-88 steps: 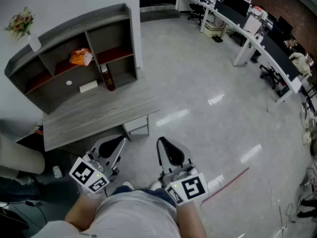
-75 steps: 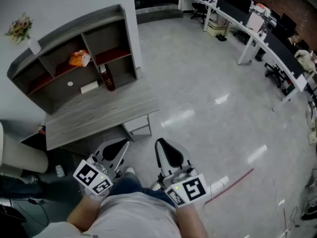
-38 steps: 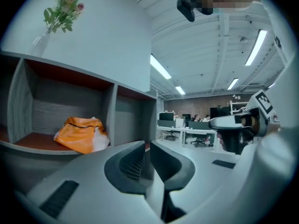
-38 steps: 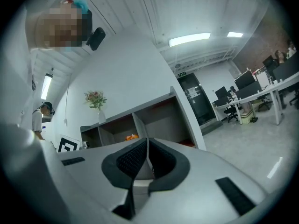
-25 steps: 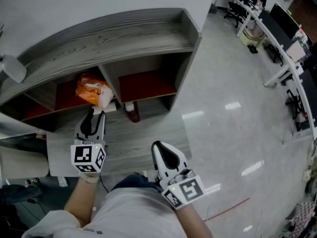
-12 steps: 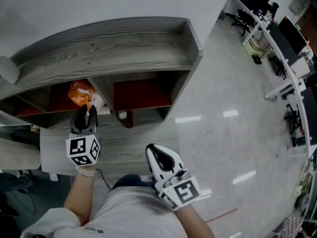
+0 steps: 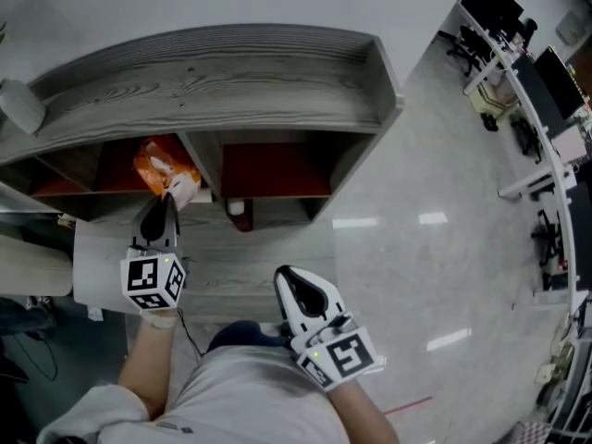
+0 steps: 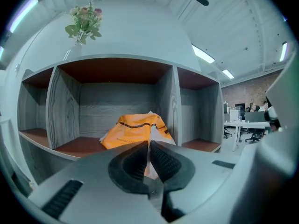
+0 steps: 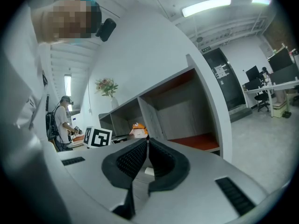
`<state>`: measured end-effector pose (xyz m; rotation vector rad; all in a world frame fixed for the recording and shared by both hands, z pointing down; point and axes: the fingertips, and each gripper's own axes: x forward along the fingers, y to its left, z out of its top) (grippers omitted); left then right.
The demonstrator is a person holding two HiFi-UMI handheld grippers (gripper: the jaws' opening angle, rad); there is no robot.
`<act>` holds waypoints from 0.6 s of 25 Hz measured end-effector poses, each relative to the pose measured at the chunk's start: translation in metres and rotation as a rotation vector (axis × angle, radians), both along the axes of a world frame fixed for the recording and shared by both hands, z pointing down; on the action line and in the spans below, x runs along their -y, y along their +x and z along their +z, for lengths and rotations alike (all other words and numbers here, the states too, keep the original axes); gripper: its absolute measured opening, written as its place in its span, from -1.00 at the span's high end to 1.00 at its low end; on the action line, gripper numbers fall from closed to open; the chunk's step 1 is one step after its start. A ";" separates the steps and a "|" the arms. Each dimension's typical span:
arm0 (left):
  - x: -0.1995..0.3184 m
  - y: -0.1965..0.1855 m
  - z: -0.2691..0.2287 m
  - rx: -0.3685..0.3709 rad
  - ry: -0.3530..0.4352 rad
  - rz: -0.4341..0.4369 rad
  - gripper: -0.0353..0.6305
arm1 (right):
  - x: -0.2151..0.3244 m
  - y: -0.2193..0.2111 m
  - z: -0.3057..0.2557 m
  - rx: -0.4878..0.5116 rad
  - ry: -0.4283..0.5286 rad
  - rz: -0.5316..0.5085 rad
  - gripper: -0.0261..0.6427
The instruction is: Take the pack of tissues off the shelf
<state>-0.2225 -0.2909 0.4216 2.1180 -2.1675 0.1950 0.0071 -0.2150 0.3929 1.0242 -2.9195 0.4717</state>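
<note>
Since a second ago the left gripper (image 7: 159,213) has gone from wide apart to jaws together, and it now sits right at the front of the shelf compartment.

A grey wood-grain shelf unit with red-brown compartment floors (image 7: 231,72) stands at the back of a grey wood-grain desk (image 7: 231,262), against a white wall. In the left gripper view its middle compartment fills the frame.

Over the desk's near edge, well apart from the shelf, the right gripper (image 7: 294,280) hangs low with its black ribbed jaws pressed together on nothing (image 9: 147,141).

An orange plastic pack of tissues with a white end (image 7: 162,165) lies in that middle compartment, close beside the right-hand divider and at the front edge of the floor. The left gripper's jaws (image 8: 148,143) are closed on the pack's thin white end (image 8: 154,129), which shows between the tips.

A dark red bottle with a white cap (image 7: 239,215) stands on the desk below the divider.
</note>
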 end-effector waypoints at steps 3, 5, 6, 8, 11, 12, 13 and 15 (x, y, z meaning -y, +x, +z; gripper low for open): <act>-0.015 0.002 -0.004 -0.008 0.004 0.020 0.83 | -0.008 -0.008 0.001 0.008 -0.004 -0.018 0.85; -0.028 0.005 -0.006 -0.010 0.004 0.035 0.84 | -0.014 -0.013 0.001 0.015 0.001 -0.026 0.85; -0.035 0.007 -0.008 -0.011 0.004 0.043 0.84 | -0.017 -0.015 -0.001 0.021 0.001 -0.027 0.85; -0.049 0.012 -0.011 -0.015 0.003 0.063 0.84 | -0.024 -0.016 -0.003 0.035 -0.002 -0.020 0.85; -0.067 0.023 -0.013 -0.017 0.000 0.106 0.84 | -0.031 -0.016 -0.005 0.049 0.001 0.001 0.85; -0.072 0.026 -0.014 -0.017 0.000 0.121 0.84 | -0.033 -0.016 -0.005 0.052 0.003 0.010 0.85; -0.076 0.030 -0.014 -0.018 0.000 0.136 0.84 | -0.034 -0.016 -0.005 0.055 0.004 0.020 0.85; -0.085 0.038 -0.017 -0.027 0.003 0.169 0.84 | -0.037 -0.014 -0.007 0.065 0.011 0.046 0.85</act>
